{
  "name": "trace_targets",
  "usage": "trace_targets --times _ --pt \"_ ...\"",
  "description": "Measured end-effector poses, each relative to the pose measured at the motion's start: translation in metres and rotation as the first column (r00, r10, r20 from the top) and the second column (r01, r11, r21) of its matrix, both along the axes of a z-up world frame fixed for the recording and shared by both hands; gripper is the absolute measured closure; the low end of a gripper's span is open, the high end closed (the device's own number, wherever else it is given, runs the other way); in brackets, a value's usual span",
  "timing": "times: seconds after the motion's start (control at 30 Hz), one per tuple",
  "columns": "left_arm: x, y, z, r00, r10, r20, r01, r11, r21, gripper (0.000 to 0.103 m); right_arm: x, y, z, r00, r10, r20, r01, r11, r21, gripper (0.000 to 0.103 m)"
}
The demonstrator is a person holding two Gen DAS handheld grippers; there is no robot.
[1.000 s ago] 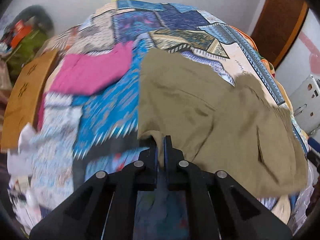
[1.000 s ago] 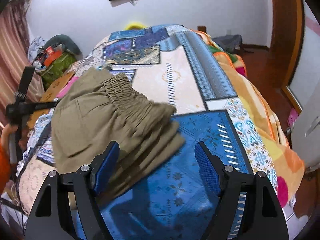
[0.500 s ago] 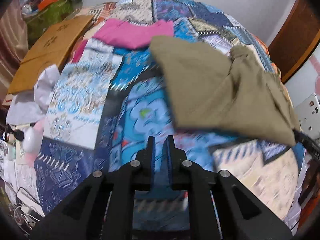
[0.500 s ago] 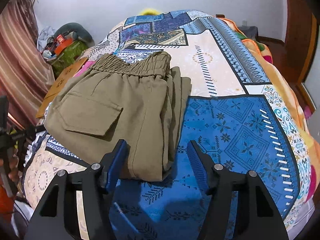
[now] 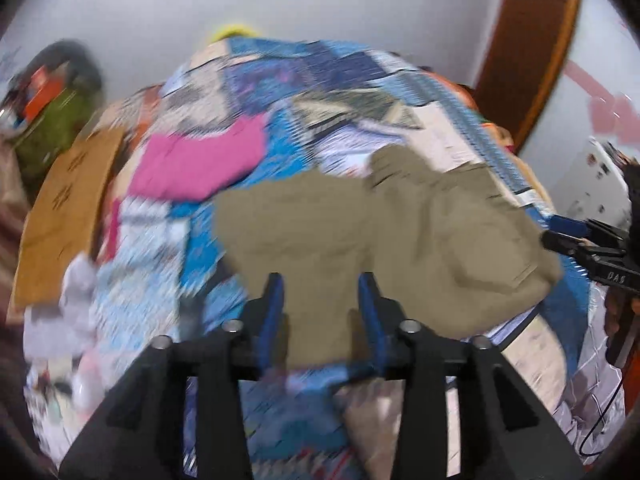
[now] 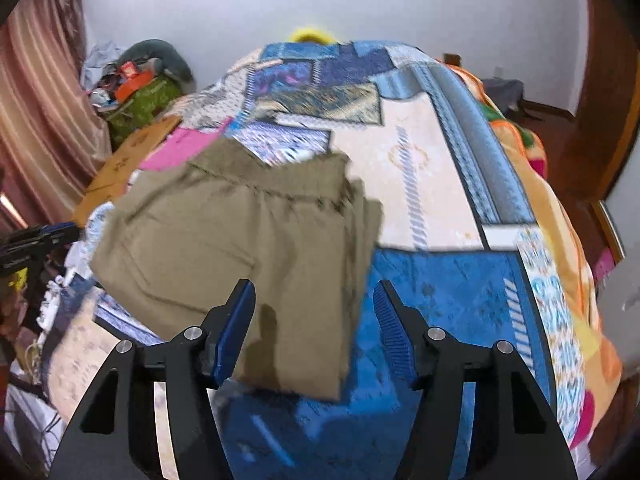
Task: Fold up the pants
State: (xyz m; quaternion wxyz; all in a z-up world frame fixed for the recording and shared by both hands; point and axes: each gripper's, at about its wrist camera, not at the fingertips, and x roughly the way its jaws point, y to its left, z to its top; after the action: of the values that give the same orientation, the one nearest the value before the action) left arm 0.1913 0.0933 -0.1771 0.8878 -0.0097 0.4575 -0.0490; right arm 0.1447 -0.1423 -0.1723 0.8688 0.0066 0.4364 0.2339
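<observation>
The olive pants (image 5: 380,236) lie folded in a flat stack on the patchwork bedspread (image 5: 320,80); in the right wrist view the pants (image 6: 248,240) show the elastic waistband at the far side and a pocket on top. My left gripper (image 5: 322,292) is open and empty, its blue pads just above the near edge of the pants. My right gripper (image 6: 314,296) is open and empty above the near right corner of the pants. The right gripper also shows at the far right of the left wrist view (image 5: 576,240).
A pink garment (image 5: 200,164) lies on the bed to the left of the pants. A cardboard sheet (image 5: 68,216) leans at the bed's left side. Bags and clutter (image 6: 136,92) sit by the curtain. An orange blanket (image 6: 560,208) hangs over the bed's right edge.
My left gripper has opened and moved back over the near edge of the pants. My right gripper has stayed open and shifted closer over the pants' corner.
</observation>
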Motion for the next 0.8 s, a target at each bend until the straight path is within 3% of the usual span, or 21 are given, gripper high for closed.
trace_targets --times 0.2,0.33,0.37,0.47,0.67,0.8 --pt "0.050 -0.050 -0.009 0.989 -0.145 -0.028 0.145 0.989 -0.008 0.058 0.020 0.034 0.007 0.995 0.099 -0.002 -0.099 0.995 0.033 0.045" --pt "0.071 -0.069 -0.037 0.980 -0.181 -0.087 0.186 0.981 0.050 0.041 0.033 0.057 -0.007 0.988 0.155 -0.011 -0.155 0.987 -0.028 0.045" --pt "0.074 -0.071 -0.046 0.979 -0.174 -0.105 0.183 0.980 0.081 0.036 0.039 0.062 -0.017 0.985 0.168 -0.048 -0.170 0.984 -0.047 0.045" --pt "0.065 -0.073 -0.060 0.981 -0.182 -0.066 0.190 0.972 0.139 0.030 0.041 0.062 -0.032 0.978 0.186 -0.091 -0.190 0.981 -0.043 0.040" --pt "0.045 -0.056 -0.055 0.980 -0.187 -0.066 0.192 0.978 0.082 0.030 0.020 0.048 -0.027 0.972 0.224 -0.074 -0.228 0.972 -0.047 0.038" --pt "0.021 -0.045 -0.048 0.983 -0.178 -0.052 0.183 0.978 0.105 0.025 0.007 0.035 -0.023 0.976 0.203 -0.075 -0.207 0.977 -0.044 0.038"
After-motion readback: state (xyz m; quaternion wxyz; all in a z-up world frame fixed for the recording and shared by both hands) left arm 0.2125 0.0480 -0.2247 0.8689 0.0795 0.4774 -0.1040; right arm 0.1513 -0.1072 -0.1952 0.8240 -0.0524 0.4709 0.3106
